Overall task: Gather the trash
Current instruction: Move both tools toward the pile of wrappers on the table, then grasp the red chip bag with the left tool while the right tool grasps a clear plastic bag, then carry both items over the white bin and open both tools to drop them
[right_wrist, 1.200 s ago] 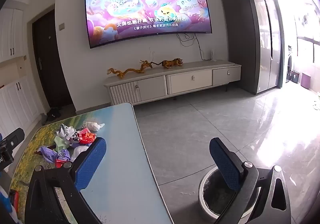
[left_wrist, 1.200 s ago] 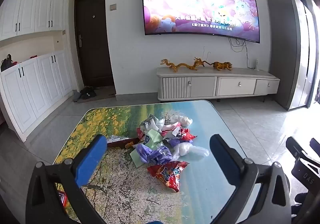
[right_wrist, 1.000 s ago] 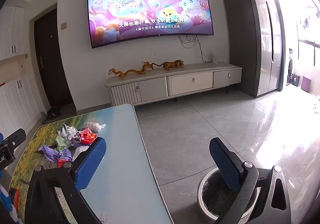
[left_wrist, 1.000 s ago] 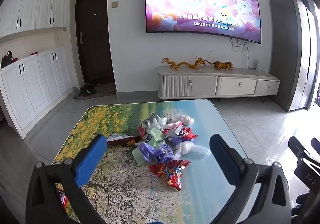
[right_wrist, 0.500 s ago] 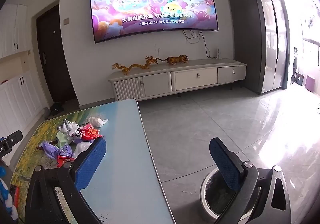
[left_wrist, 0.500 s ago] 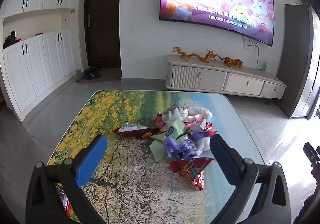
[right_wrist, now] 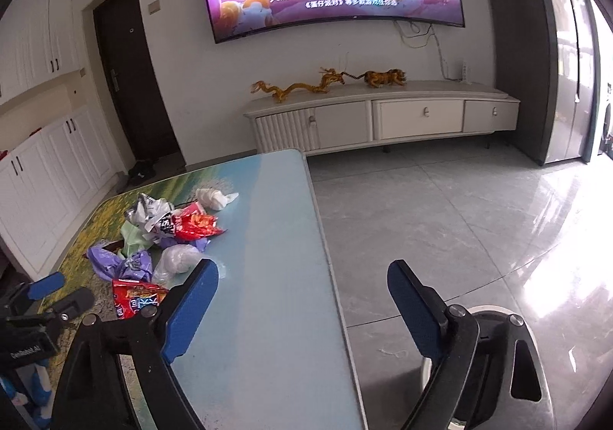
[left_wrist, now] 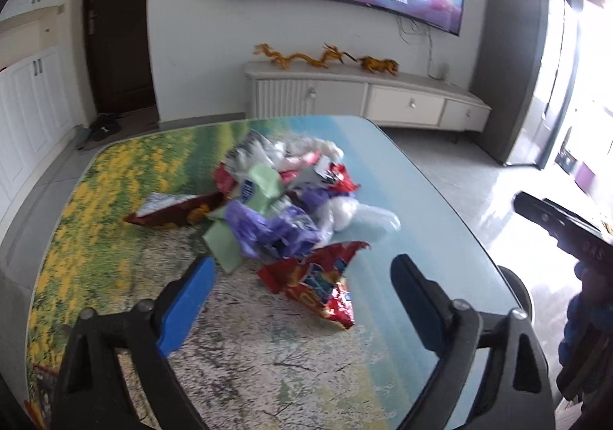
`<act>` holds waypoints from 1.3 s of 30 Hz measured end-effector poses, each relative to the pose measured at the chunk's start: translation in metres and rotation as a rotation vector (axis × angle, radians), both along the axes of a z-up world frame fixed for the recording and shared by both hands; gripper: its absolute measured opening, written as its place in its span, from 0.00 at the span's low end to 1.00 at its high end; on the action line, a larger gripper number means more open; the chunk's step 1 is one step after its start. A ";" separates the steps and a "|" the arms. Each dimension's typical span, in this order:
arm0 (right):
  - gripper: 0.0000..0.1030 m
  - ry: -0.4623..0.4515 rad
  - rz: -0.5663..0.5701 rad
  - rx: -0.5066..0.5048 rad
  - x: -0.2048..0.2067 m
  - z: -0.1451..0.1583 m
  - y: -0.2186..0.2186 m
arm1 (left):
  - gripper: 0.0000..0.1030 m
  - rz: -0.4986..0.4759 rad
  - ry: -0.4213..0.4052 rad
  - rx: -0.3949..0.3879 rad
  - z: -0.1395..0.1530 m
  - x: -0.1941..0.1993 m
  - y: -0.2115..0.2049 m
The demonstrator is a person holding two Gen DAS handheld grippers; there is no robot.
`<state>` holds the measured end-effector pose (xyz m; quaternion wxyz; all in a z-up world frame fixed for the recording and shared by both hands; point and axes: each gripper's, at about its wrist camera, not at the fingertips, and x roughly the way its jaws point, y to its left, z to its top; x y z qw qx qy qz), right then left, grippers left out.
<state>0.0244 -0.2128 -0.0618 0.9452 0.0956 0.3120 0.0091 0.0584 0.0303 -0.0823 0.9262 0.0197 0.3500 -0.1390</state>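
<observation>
L gripper (left_wrist: 302, 284) tips down over the table (left_wrist: 421, 223), jaws closing but not on anything yet. The red snack bag (left_wrist: 318, 284) lies between its blue fingers (left_wrist: 187, 299), no touch. The trash pile (left_wrist: 283, 200) sits just past it, mid table. A sec ago this gripper was higher and the pile looked farther.

R gripper (right_wrist: 302, 296) tips down too, over the table's right edge, jaws closing on nothing. The bin (right_wrist: 494, 315) is on the floor, right, behind its right finger. The view swung left since before.
</observation>
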 end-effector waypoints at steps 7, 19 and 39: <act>0.71 0.090 0.234 0.079 0.057 -0.017 0.035 | 0.69 -0.061 0.073 0.000 -0.020 0.028 -0.009; 0.49 0.223 0.499 0.001 0.117 -0.059 0.086 | 0.38 -0.112 0.158 -0.022 -0.050 0.039 -0.010; 0.06 0.051 0.389 0.027 0.033 -0.002 0.042 | 0.19 -0.097 0.011 -0.099 0.034 -0.002 -0.002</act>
